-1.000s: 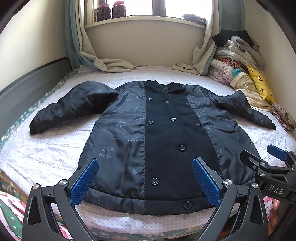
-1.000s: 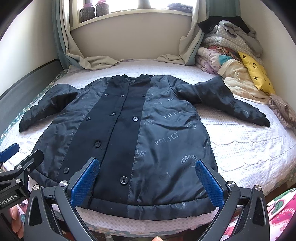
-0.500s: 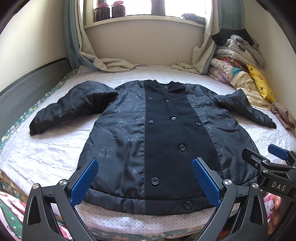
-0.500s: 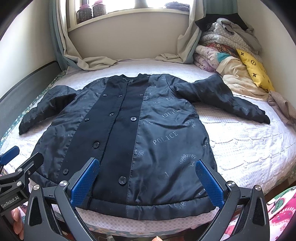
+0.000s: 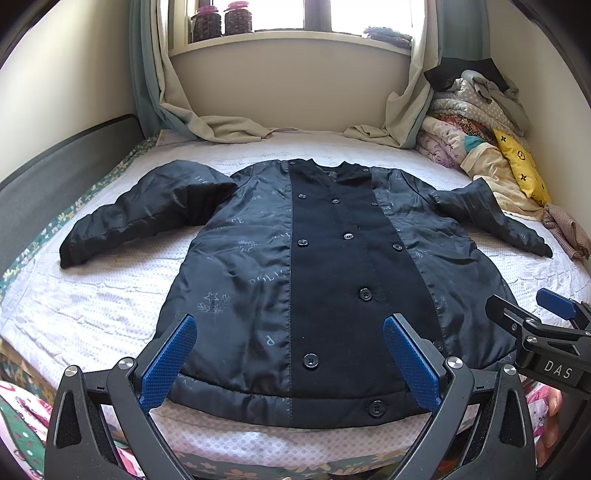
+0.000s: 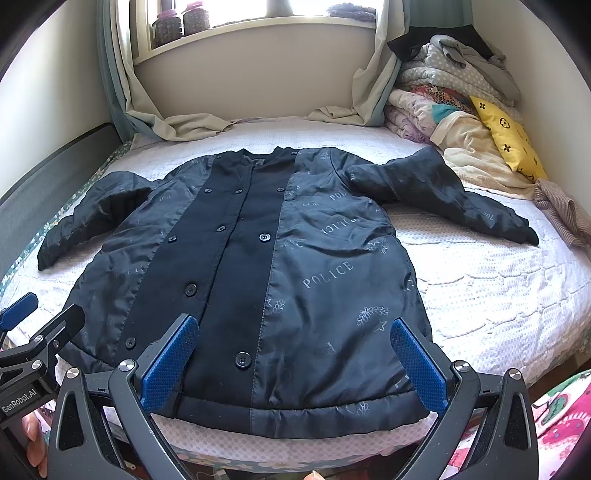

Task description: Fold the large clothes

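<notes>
the left gripper (image 5: 290,363) is seen at the bottom of its own view, blue pads spread wide, nothing held between them; it is poised above the hem of the coat (image 5: 332,280). the right gripper (image 6: 293,365) is seen likewise at the bottom of its view, jaws wide apart and empty, over the hem near the lower right of the garment. each gripper's side is caught at the lower edge of the other's view. the coat is laid flat, front up and buttoned, across the middle of the bed (image 5: 92,306), hem nearest the cameras and collar farthest. both sleeves are spread outward, toward the left and right edges of the frame. "police" lettering is noted on the dark quilted panels. farther back, at the upper right, a pile of bedding (image 6: 454,107) with a yellow cushion (image 6: 508,138) is recorded. curtains (image 5: 218,125) are draped onto the mattress below the window sill, where two jars (image 5: 221,20) are set at upper left.
</notes>
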